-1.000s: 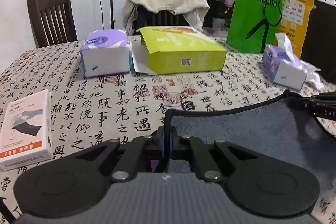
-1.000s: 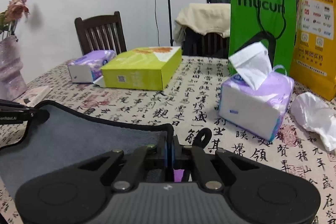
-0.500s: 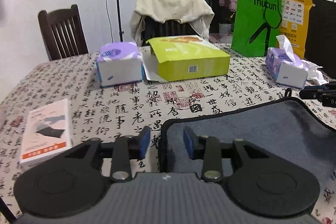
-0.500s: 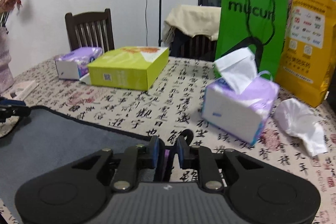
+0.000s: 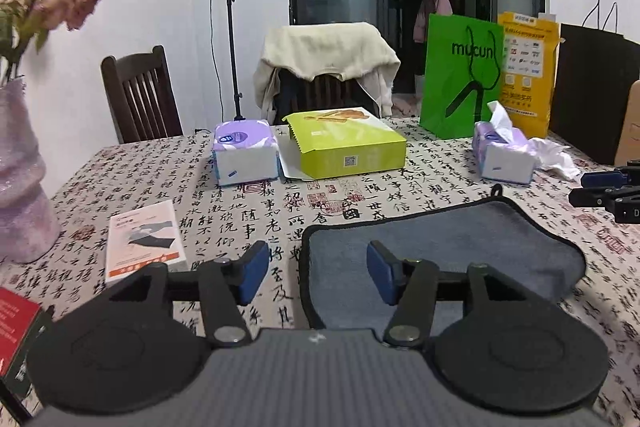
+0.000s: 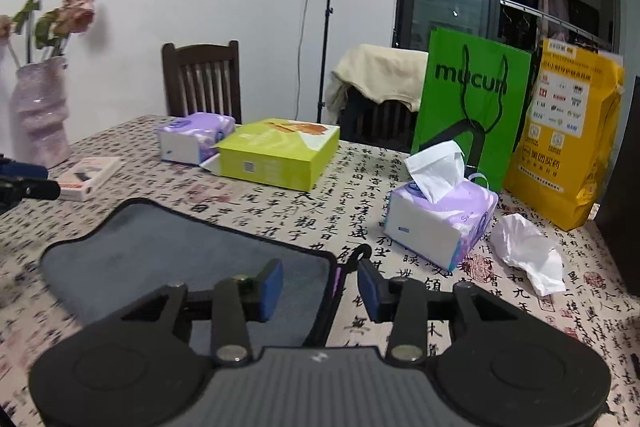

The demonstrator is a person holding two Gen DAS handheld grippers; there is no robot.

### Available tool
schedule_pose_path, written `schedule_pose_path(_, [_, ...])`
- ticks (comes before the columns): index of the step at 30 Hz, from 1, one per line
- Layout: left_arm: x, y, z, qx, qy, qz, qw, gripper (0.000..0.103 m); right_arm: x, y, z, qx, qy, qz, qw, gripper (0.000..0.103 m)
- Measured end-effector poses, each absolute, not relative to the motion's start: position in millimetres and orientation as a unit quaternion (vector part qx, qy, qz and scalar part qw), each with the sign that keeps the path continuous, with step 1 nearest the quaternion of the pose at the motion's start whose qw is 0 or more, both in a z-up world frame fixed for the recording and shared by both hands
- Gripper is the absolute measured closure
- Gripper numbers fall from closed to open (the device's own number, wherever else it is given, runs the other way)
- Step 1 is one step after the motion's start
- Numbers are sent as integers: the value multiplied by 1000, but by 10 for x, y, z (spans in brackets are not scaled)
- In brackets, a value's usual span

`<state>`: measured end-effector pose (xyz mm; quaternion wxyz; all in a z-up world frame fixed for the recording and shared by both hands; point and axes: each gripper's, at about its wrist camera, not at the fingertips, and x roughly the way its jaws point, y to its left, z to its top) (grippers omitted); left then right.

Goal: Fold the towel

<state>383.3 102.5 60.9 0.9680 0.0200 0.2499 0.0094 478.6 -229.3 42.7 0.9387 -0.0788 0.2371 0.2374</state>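
A grey towel with black edging lies flat on the table, folded over; it also shows in the right wrist view. My left gripper is open and empty, raised above the towel's left edge. My right gripper is open and empty, above the towel's right corner, where a small hanging loop sticks out. The right gripper's tips show at the right edge of the left wrist view, and the left gripper's tips show at the left edge of the right wrist view.
On the patterned tablecloth stand a yellow-green box, a purple tissue pack, a tissue box with a sheet sticking out, a crumpled tissue, green and yellow bags, a small white box and a vase.
Both grippers have opened and let go of the towel's edge, then lifted and drawn back. The towel now lies flat on the table.
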Motion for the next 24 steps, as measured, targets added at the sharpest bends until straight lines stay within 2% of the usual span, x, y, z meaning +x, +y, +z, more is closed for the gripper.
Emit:
schedule_pose_path(4, [3598, 953, 657, 20, 245, 8, 969, 45, 4535, -2313, 490, -81, 231, 244, 938, 61])
schedule_pose_path(7, [3423, 902, 681, 19, 237, 8, 971, 40, 4371, -2326, 510, -83, 228, 249, 938, 59])
schedule_pose_path(22, [2907, 784, 608, 1, 233, 4, 973, 36, 3730, -2455, 510, -77, 216, 252, 940, 56])
schedule_pose_path(24, [2850, 775, 589, -1, 232, 0, 973, 33, 3655, -2469, 497, -73, 215, 252, 941, 54])
